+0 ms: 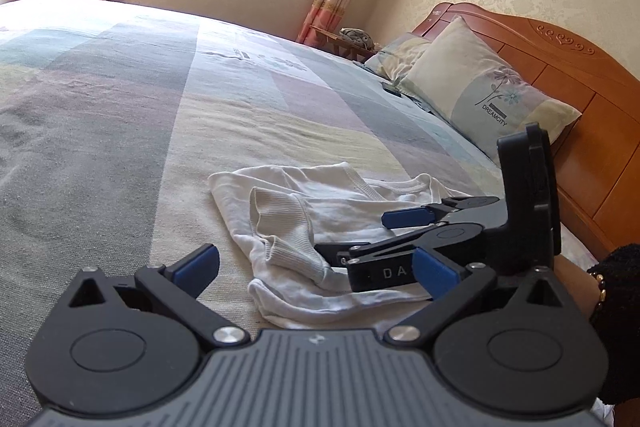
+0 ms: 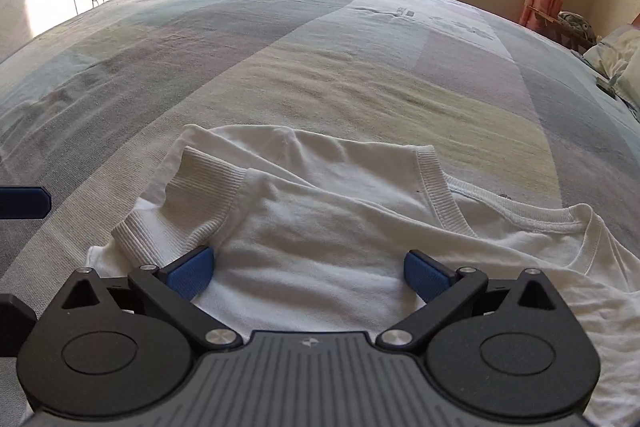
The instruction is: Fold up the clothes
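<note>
White shirt point(image 2: 320, 227) rumpled on bed point(image 2: 320, 67), both grippers wide open

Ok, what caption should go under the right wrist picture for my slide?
Open right gripper over a crumpled white shirt on a striped bed.

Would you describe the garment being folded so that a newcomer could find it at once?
Start from the wide bed with its pastel patchwork cover; on its near side, between the two open grippers, lies a rumpled white shirt. Unlike the printed pillows by the wooden headboard, it is plain white, with ribbed cuffs and a ribbed collar.
</note>
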{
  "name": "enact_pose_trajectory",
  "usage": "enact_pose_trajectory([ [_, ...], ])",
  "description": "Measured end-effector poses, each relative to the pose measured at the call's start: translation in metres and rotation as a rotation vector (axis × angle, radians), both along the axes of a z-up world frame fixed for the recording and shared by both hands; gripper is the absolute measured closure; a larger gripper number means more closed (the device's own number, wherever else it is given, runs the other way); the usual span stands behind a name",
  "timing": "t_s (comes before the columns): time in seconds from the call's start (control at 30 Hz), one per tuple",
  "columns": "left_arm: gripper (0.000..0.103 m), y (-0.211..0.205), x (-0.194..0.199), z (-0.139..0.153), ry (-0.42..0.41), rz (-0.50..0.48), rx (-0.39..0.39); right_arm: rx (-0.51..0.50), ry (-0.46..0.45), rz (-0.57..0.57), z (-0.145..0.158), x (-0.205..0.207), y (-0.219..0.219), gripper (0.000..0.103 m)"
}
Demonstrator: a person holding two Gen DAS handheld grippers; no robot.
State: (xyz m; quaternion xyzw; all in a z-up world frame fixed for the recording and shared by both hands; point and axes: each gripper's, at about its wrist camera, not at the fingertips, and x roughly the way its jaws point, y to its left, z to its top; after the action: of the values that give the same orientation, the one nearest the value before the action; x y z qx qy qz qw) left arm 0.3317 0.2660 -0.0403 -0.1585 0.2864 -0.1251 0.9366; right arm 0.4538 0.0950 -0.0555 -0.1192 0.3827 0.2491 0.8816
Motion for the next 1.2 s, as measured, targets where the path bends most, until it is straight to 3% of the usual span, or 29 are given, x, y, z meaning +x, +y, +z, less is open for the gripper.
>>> enact_pose_trajectory([
  [0.1, 0.001, -0.003, 0.0, 0.0, 0.0, -0.01, 0.005, 0.065, 0.0, -0.025, 0.015, -0.007, -0.027, 0.0],
  [0.23, 0.001, -0.013, 0.001, -0.001, 0.009, -0.049, 0.02, 0.039, -0.057, -0.151, 0.029, -0.011, -0.073, 0.0],
  [0.4, 0.001, -0.034, 0.001, -0.003, 0.021, -0.125, 0.058, -0.008, -0.016, -0.316, 0.006, 0.011, -0.127, 0.0],
  [0.47, 0.001, -0.042, 0.0, -0.004, 0.029, -0.142, 0.086, 0.016, 0.013, -0.358, -0.01, 0.021, -0.145, 0.0],
  [0.53, 0.001, -0.048, -0.001, -0.005, 0.037, -0.154, 0.113, 0.04, 0.009, -0.373, -0.005, 0.019, -0.149, 0.0],
  [0.67, 0.001, -0.053, -0.001, -0.005, 0.05, -0.163, 0.135, 0.007, -0.022, -0.332, 0.008, -0.005, -0.146, 0.0],
  [0.77, 0.001, -0.057, 0.002, -0.002, 0.056, -0.158, 0.16, -0.071, 0.024, -0.299, -0.002, -0.015, -0.146, 0.0],
  [0.9, 0.001, -0.073, 0.002, 0.009, 0.038, -0.174, 0.191, 0.008, 0.092, -0.318, 0.008, -0.03, -0.165, 0.0],
  [1.07, 0.001, -0.109, -0.007, 0.03, 0.023, -0.17, 0.244, 0.023, 0.099, -0.239, 0.039, -0.065, -0.189, 0.0],
  [1.2, 0.001, -0.136, -0.027, 0.045, 0.059, -0.203, 0.313, 0.054, 0.153, -0.172, 0.039, -0.078, -0.204, 0.0],
])
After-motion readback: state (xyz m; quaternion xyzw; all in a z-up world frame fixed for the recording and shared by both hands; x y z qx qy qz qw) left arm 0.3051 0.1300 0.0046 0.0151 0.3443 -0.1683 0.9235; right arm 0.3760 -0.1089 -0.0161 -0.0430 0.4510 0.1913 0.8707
